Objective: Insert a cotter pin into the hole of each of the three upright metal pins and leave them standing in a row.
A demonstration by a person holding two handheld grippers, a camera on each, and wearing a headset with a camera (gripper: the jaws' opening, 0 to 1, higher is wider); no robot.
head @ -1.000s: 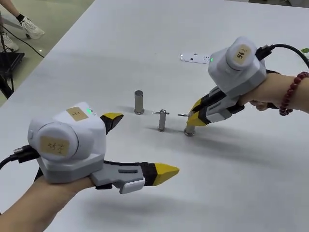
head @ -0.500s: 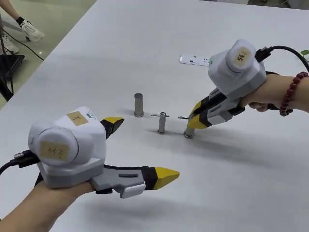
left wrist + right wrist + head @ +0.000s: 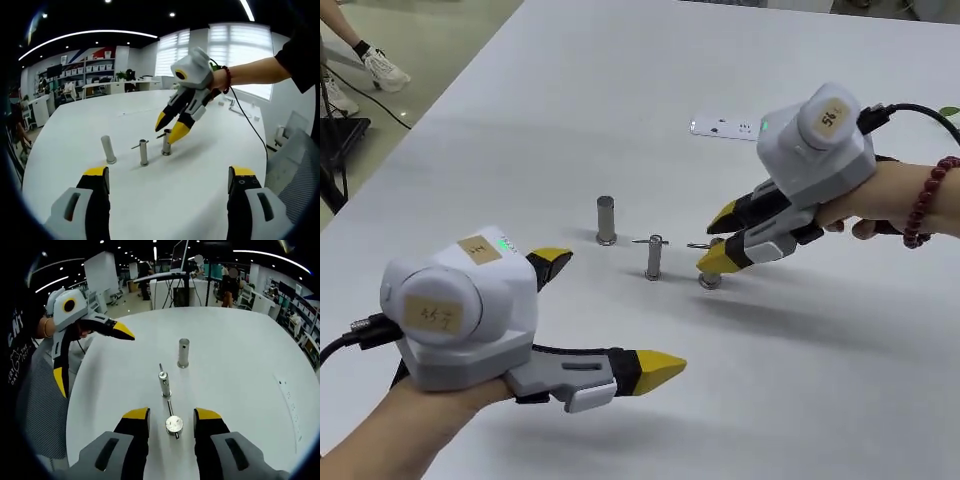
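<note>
**Grippers**
- Right gripper (image 3: 718,238): jaws moderately parted and empty, one on each side of the right pin (image 3: 174,424). There appears to be a gap on both sides, but the fisheye view leaves contact uncertain.
- Left gripper (image 3: 610,312): jaws wide and empty. It hovers over the near-left part of the desk (image 3: 820,390), well apart from the row.

**Task status (judgement)**
- Right pin: the right cotter (image 3: 170,407) passes through the hole. Done.
- Middle pin (image 3: 653,257): the middle cotter (image 3: 640,241) passes through the hole. Done.
- Left pin (image 3: 606,220): the hole is open and carries no cotter. Outstanding.

All three pins stand upright in a row running from far left to near right. Two of the three insertions are complete. One remains, and the row must be left standing.

**Surface**
The desk is large, white and matte. A white power strip (image 3: 725,126) lies at the far right, well apart from the pins.

**Room**
The room is an open office with shelving, windows (image 3: 220,45) fitted with blinds, and ceiling strip lights. A person's shoes (image 3: 385,60) show on the floor at the far left.
</note>
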